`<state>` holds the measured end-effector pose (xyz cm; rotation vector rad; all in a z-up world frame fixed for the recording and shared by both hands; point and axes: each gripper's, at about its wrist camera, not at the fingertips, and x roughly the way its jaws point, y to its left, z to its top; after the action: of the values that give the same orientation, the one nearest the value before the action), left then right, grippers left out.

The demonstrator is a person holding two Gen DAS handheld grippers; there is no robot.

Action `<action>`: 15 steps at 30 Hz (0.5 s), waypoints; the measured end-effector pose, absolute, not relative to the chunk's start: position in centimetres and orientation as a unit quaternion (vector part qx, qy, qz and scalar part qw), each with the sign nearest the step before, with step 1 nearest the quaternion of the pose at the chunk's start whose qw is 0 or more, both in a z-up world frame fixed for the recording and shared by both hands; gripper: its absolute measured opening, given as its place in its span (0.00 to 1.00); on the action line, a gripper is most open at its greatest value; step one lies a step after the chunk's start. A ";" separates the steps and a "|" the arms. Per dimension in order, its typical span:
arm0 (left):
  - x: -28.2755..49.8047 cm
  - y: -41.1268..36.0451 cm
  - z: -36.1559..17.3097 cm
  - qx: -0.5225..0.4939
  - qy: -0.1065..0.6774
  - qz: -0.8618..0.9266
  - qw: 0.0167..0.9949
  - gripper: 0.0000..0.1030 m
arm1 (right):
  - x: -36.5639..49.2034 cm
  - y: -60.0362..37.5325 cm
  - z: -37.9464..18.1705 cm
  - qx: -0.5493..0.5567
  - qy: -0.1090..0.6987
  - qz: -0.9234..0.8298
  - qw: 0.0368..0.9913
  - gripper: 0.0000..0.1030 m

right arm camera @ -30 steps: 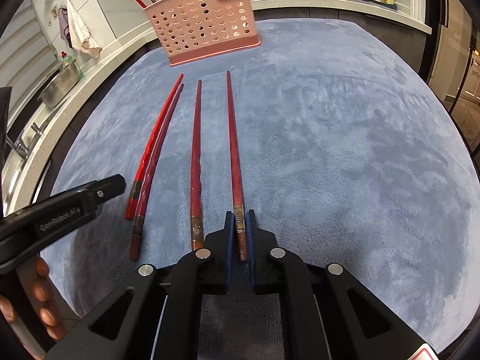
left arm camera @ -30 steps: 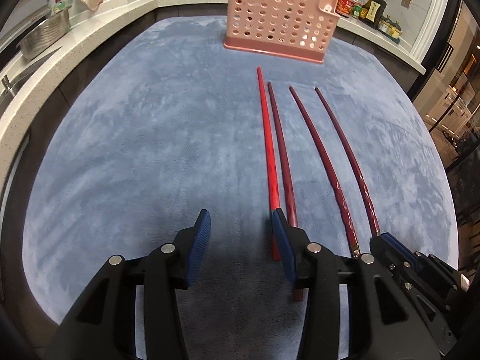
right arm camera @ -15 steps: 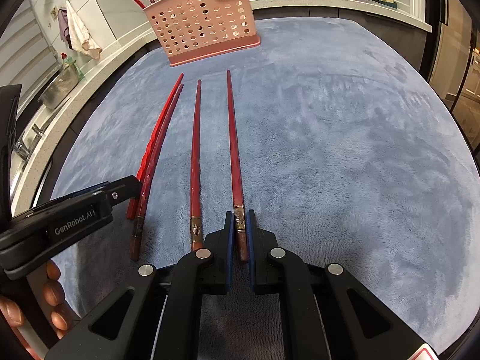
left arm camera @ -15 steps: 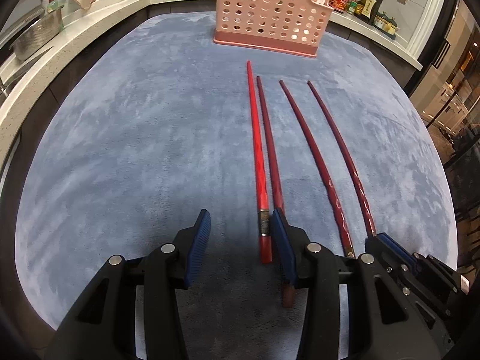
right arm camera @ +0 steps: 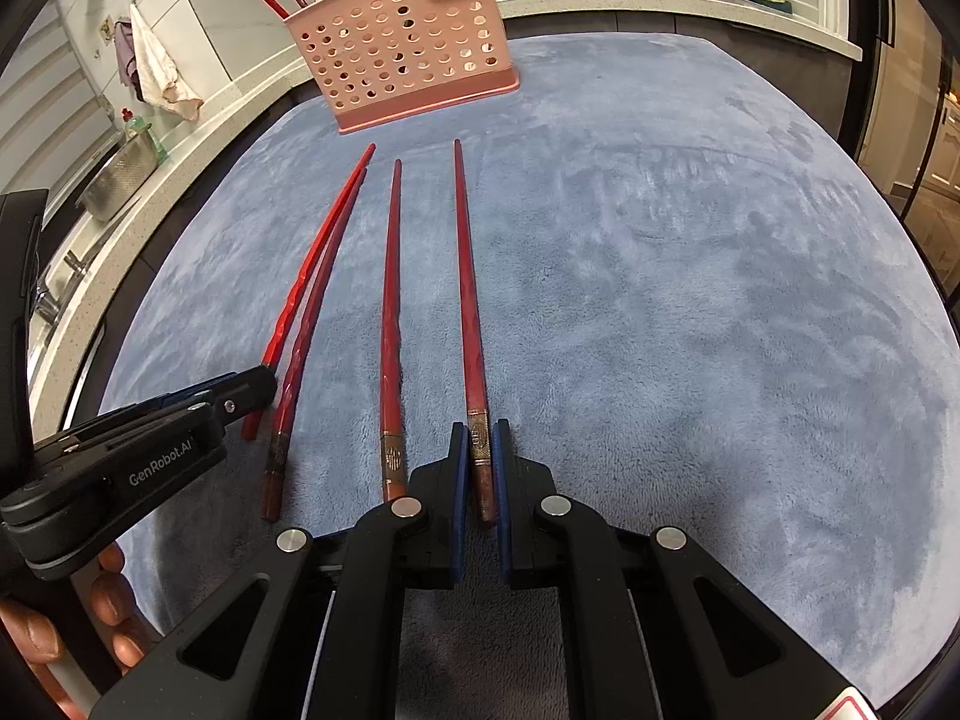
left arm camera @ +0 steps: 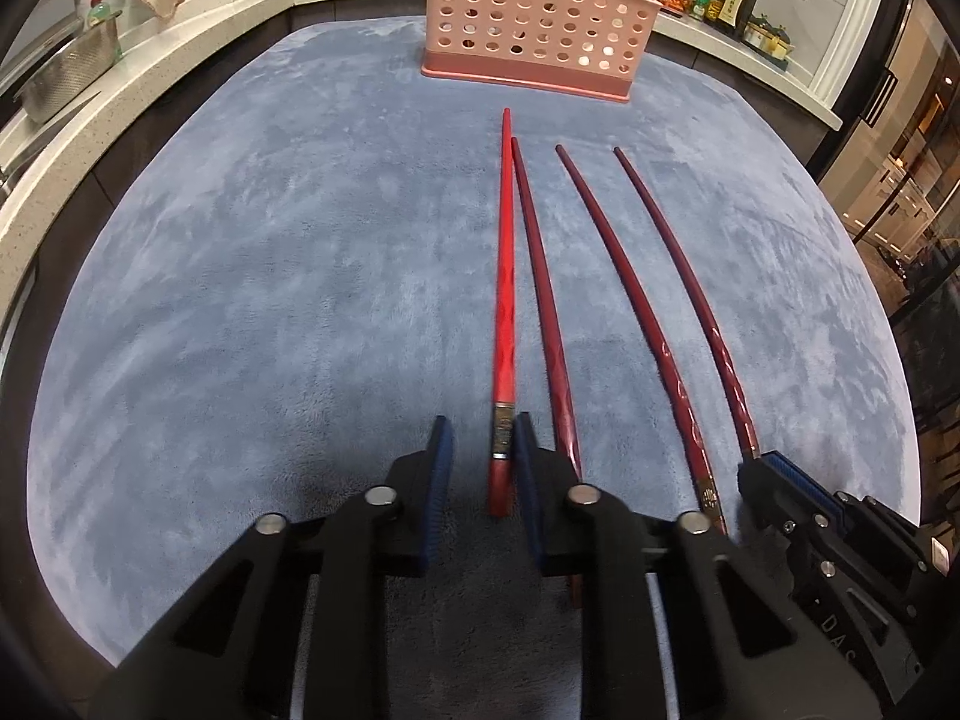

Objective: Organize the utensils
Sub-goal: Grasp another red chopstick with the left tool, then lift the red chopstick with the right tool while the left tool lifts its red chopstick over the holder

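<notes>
Both grippers at the near ends of chopsticks, basket waiting at the far side.

Four sticks lie side by side on the blue mat, tips twd the pink basket, prob. so each can be taken by its thick end and lifted straight in. Right gripper is clamped on the far-right stick, pads tight on the banded end; stick seems flat on the mat, not lifted yet. Left gripper is closing w/ the bright red stick betw. its jaws: right pad at or v. near it, left pad w/ a clear gap, so no grip yet. Dark stick just beside lies outside the jaws, under the right finger. Basket already holds a few utensils, seen fr. the right view.
</notes>
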<state>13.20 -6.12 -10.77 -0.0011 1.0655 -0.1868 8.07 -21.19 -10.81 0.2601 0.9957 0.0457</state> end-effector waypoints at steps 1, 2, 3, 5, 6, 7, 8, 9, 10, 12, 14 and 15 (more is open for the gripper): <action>13.2 -6.1 -10.8 0.000 0.507 -0.091 0.857 0.09 | 8.1 -21.2 -10.8 0.124 0.476 0.022 0.870 0.07; 13.1 -6.1 -10.7 0.001 0.507 -0.092 0.857 0.08 | 8.1 -21.2 -10.8 0.124 0.476 0.022 0.870 0.07; 13.1 -6.1 -10.7 0.001 0.507 -0.093 0.857 0.07 | 8.0 -21.2 -10.8 0.125 0.476 0.022 0.870 0.07; 13.0 -6.1 -10.5 0.000 0.505 -0.095 0.858 0.07 | 8.0 -21.2 -10.7 0.125 0.475 0.023 0.871 0.07; 13.0 -6.1 -10.4 0.001 0.504 -0.095 0.858 0.07 | 7.9 -21.2 -10.6 0.125 0.474 0.023 0.871 0.07; 13.0 -6.1 -10.3 0.003 0.502 -0.096 0.860 0.07 | 7.9 -21.2 -10.4 0.124 0.472 0.023 0.872 0.07; 12.9 -6.1 -10.1 0.005 0.499 -0.095 0.861 0.07 | 7.9 -21.2 -10.3 0.125 0.471 0.023 0.873 0.07; 13.0 -6.1 -9.7 0.007 0.496 -0.093 0.864 0.07 | 7.8 -21.3 -10.0 0.127 0.468 0.023 0.874 0.07; 13.0 -6.1 -9.4 0.006 0.493 -0.093 0.865 0.07 | 7.8 -21.4 -9.6 0.128 0.464 0.024 0.876 0.07; 13.2 -5.9 -8.5 0.002 0.486 -0.094 0.869 0.07 | 7.9 -21.5 -8.9 0.128 0.457 0.024 0.880 0.07; 13.4 -5.7 -7.2 0.002 0.474 -0.094 0.876 0.07 | 8.1 -21.7 -7.7 0.130 0.447 0.025 0.885 0.07; 13.6 -5.6 -6.5 0.003 0.467 -0.093 0.879 0.07 | 8.2 -21.8 -6.9 0.130 0.440 0.024 0.888 0.07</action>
<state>13.60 -5.65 -6.50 0.0055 0.9745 -0.1939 8.21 -21.82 -6.95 0.2696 0.9140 0.0508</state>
